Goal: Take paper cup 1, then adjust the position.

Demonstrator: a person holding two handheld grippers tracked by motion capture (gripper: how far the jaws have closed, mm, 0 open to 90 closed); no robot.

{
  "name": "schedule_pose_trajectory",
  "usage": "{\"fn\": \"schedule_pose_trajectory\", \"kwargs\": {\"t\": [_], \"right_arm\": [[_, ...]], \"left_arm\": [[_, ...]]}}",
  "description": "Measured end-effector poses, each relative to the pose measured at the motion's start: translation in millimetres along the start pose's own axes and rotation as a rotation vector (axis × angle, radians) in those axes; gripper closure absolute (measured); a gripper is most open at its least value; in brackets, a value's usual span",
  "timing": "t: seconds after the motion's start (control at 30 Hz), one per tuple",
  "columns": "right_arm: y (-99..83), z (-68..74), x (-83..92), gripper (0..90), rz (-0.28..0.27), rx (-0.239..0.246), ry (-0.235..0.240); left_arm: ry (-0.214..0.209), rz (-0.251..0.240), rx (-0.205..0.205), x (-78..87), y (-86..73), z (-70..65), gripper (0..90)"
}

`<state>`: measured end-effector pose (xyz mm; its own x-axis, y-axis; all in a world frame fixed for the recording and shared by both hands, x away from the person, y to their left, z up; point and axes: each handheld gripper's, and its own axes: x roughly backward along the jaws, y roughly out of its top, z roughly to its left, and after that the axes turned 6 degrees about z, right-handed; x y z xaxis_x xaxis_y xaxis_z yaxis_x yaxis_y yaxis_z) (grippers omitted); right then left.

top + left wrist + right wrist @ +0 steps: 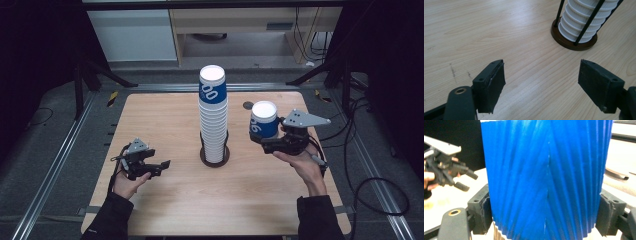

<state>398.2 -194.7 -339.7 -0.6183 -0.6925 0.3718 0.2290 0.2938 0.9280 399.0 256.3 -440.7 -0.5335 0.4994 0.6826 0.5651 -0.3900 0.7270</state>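
Your left gripper (161, 165) hovers over the pale wooden table (165, 120), jaws spread wide, holding nothing. Centre: the tall stack of blue-and-white paper cups (213, 115). Your right gripper (263, 140) clamps one blue ribbed paper cup (263, 120), raised right of the stack.

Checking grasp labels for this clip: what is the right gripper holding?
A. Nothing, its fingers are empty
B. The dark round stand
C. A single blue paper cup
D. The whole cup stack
C: the right gripper is closed on a single blue paper cup, held apart from the cup stack; its fingers press the cup's sides.
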Motion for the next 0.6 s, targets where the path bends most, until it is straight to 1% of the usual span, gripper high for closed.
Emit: {"fn": "schedule_pose_trajectory", "kwargs": {"t": [0.1,0.17,0.27,0.33,0.43,0.47,0.5,0.53,0.57,0.6], "right_arm": [[-8.1,1.7,-0.1,19.1,0.026,0.004,0.015],[-12.4,2.9,-0.3,19.1,0.036,0.011,0.015],[-20.1,6.3,-1.8,19.1,0.057,0.011,0.035],[-23.8,8.8,-3.8,19.1,0.075,0.027,0.038],[-31.3,13.1,-8.0,19.1,0.096,0.044,0.060],[-33.5,14.3,-9.5,19.1,0.110,0.052,0.069],[-34.9,15.7,-10.9,19.1,0.132,0.067,0.072],[-36.3,17.4,-12.0,19.1,0.142,0.082,0.067],[-36.3,17.4,-12.0,19.1,0.142,0.082,0.067],[-39.4,19.2,-12.8,19.1,0.138,0.082,0.090]], "left_arm": [[-0.008,0.002,-0.013,0.7,1.0,-2.1,21.0],[-0.014,0.004,-0.018,1.1,1.6,-3.6,20.9],[-0.025,0.005,-0.028,2.1,2.8,-5.7,20.8],[-0.032,0.006,-0.033,2.9,3.6,-7.1,20.8],[-0.047,0.008,-0.044,3.9,5.1,-9.9,20.8],[-0.052,0.010,-0.050,3.9,5.6,-11.0,20.8],[-0.059,0.011,-0.055,3.9,6.1,-12.4,20.8],[-0.069,0.015,-0.065,3.5,6.8,-14.8,20.9],[-0.069,0.015,-0.065,3.5,6.8,-14.8,20.8],[-0.070,0.015,-0.067,3.3,7.0,-15.5,20.8]]}}
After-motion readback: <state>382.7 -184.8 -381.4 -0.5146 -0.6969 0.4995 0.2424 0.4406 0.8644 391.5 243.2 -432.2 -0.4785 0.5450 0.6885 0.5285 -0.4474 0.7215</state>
